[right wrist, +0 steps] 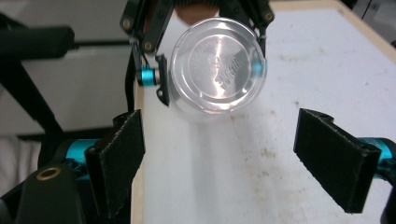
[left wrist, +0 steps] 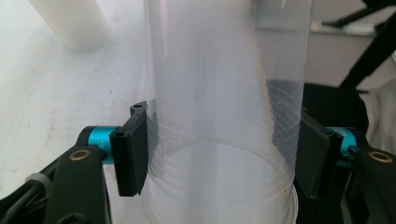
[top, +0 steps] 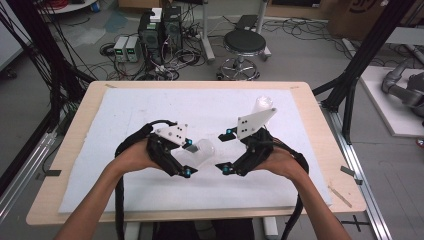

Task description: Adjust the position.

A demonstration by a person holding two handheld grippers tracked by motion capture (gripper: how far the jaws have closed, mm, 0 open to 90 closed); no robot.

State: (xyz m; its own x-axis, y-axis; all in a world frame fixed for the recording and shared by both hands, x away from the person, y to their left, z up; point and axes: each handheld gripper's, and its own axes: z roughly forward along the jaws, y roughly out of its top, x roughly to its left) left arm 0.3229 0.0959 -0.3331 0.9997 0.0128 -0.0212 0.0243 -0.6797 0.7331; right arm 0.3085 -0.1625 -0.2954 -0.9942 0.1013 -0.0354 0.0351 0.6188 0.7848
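the left claw (top: 189,159) pinches a clear plastic cup (top: 202,150) lying sideways, while the right claw (top: 226,151) faces it, spread.

Both forearms reach in from below, hands gripping the tools and angled toward each other. The left tongs (top: 190,159) have their jaws pressed against both sides of a clear plastic cup (top: 202,150). The right tongs (top: 227,151) face them, jaws spread wide apart with nothing between
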